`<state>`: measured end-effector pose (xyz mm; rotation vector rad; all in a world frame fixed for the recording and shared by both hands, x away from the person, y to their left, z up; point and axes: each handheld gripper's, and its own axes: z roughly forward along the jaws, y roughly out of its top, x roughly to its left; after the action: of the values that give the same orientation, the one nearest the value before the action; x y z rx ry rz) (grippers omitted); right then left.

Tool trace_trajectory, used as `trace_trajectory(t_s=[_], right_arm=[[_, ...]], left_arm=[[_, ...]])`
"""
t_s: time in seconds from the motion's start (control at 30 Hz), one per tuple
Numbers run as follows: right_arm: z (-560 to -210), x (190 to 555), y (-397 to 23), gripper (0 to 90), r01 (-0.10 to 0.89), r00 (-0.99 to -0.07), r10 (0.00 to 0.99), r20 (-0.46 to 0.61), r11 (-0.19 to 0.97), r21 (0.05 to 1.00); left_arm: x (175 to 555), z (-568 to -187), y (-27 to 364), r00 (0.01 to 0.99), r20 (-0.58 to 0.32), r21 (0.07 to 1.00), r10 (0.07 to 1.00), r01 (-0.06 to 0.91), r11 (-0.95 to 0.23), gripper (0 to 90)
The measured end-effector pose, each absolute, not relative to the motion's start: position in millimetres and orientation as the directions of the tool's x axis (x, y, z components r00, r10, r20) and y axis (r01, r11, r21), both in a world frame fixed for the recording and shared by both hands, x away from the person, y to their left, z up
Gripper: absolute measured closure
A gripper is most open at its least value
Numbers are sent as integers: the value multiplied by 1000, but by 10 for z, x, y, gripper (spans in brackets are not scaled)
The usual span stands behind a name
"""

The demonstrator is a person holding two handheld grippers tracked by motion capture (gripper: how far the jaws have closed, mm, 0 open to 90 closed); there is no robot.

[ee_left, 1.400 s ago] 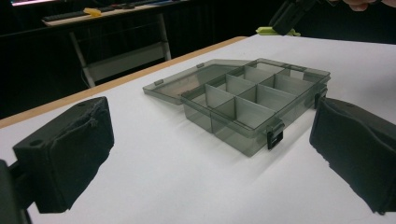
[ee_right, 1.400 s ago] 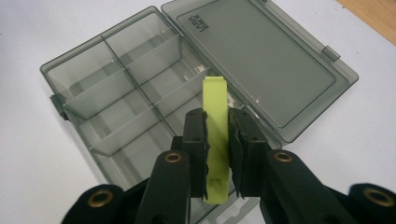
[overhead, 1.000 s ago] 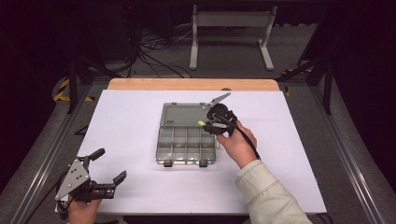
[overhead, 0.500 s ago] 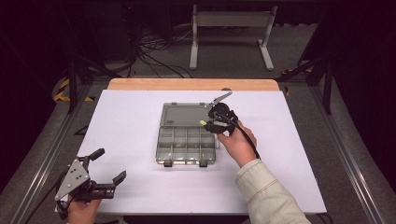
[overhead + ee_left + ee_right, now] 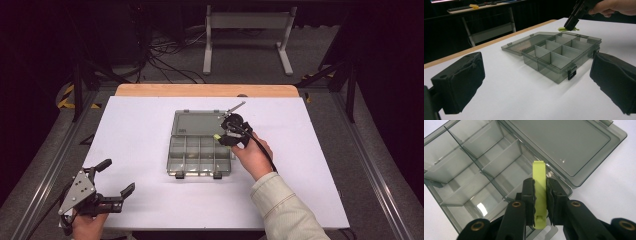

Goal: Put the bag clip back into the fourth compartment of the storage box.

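White surface [image 5: 320,165] carried an open box [image 5: 200,155] at its middle. Right tool [image 5: 540,195] pinched a clip [image 5: 539,182] by its flat sides above the box's far-right cell; it looked light, stiff, slippery. Left tool [image 5: 112,177] gaped empty near the front-left corner.

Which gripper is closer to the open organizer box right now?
Right. The right gripper, shut on a yellow-green clip, hangs over the organizer box at its far right corner. The left gripper sits open near the table's front-left, well apart.

Organizer box [image 5: 200,155] with open lid [image 5: 197,122] sits mid-counter [image 5: 140,120]; bare counter all round it. Right gripper [image 5: 220,137] with yellow clip [image 5: 217,136] blocks box's right rear corner.
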<state>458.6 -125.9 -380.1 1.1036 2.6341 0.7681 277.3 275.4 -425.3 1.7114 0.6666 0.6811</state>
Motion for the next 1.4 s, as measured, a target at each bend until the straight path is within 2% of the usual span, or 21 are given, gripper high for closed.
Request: trace_trajectory(t_s=[0.87, 0.9, 1.17, 1.4], right_arm=[[-3907, 4633, -1245, 776, 650, -688, 725, 38, 592, 476], [-3907, 4633, -1244, 746, 649, -688, 725, 38, 591, 479], [-3869, 4609, -1253, 695, 640, -689, 724, 33, 586, 497], [-3776, 4537, -1255, 601, 612, -698, 716, 20, 581, 537]], left_arm=[[2773, -4254, 2754, 674, 103, 973, 732, 87, -216, 5], [2773, -4254, 2754, 674, 103, 972, 731, 87, -217, 5], [2771, -4249, 2757, 676, 104, 971, 730, 90, -221, 5], [2774, -4251, 2754, 673, 103, 973, 732, 86, -215, 5]])
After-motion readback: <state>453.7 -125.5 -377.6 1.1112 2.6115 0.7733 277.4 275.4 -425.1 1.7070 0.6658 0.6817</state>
